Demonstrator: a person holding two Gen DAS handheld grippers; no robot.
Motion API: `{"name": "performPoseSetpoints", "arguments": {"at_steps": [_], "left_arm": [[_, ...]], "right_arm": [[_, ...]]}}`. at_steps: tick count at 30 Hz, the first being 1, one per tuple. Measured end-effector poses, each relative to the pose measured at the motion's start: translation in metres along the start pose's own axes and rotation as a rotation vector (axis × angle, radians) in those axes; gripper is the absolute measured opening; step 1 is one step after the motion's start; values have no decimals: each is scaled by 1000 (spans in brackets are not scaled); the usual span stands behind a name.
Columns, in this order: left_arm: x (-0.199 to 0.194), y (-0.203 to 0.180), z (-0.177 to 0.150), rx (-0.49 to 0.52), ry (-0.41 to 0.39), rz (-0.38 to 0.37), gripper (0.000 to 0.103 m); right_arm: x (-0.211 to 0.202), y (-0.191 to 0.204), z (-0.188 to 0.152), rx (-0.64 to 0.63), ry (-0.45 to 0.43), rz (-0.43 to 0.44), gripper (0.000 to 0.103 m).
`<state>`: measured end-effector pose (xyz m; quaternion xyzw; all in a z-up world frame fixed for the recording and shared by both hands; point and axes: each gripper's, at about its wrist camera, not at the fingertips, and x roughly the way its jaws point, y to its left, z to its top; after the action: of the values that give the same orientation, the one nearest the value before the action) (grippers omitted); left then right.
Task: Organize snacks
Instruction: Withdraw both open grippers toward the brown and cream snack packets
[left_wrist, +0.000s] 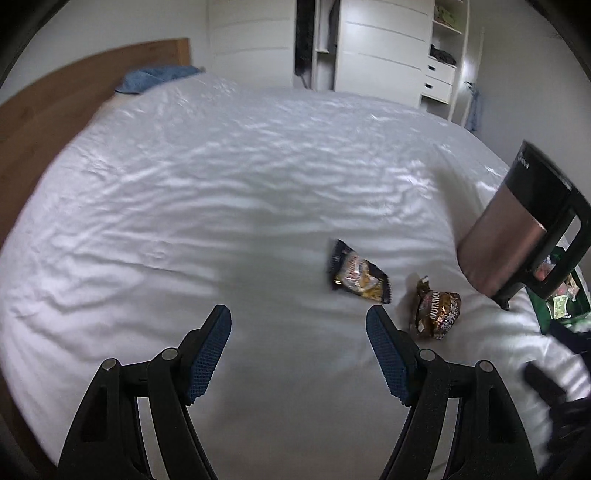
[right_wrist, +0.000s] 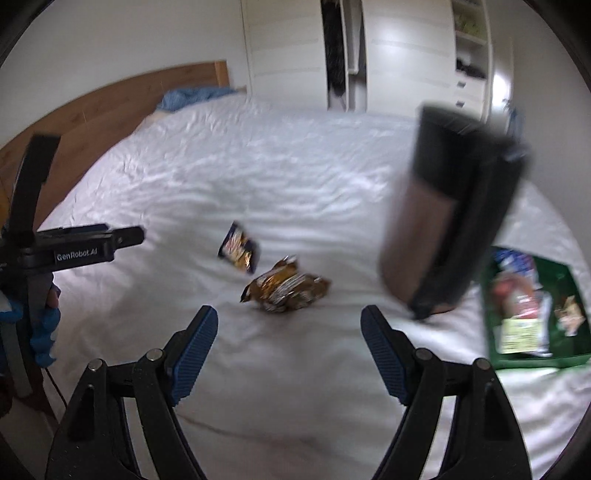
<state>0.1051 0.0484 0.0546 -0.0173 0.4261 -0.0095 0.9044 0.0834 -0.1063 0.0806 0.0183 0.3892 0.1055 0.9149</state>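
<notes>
Two snack packets lie on the white bed sheet (left_wrist: 184, 221). A dark packet (left_wrist: 360, 278) (right_wrist: 240, 247) lies farther off. A crumpled brown-gold packet (left_wrist: 437, 312) (right_wrist: 286, 290) lies closer, to its right. My left gripper (left_wrist: 298, 314) hangs open above the sheet, nothing between its blue pads, with both packets ahead and to its right. My right gripper (right_wrist: 289, 314) is also open and empty, and the brown-gold packet lies just beyond its fingertips. A green box (right_wrist: 532, 363) (left_wrist: 576, 317) holding several snacks sits at the right.
A copper travel mug (left_wrist: 517, 229) (right_wrist: 450, 221) with black lid and handle stands between the packets and the green box, blurred. A wooden headboard (left_wrist: 55, 110), blue cloth (left_wrist: 155, 75) and white wardrobe (left_wrist: 376, 48) lie beyond. The other tool's black frame (right_wrist: 81, 251) shows at left.
</notes>
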Motion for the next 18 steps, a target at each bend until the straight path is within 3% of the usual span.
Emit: {"name": "performPoseSetpoints", "arguments": {"at_steps": [9,18], "left_arm": [[81,-39,21,106,101,-118,70],[130,-47,27,128,158,-149,70]], "right_arm": [[94,0,0,50,81,58,103],[140,-5,0,63,109,85,103]]}}
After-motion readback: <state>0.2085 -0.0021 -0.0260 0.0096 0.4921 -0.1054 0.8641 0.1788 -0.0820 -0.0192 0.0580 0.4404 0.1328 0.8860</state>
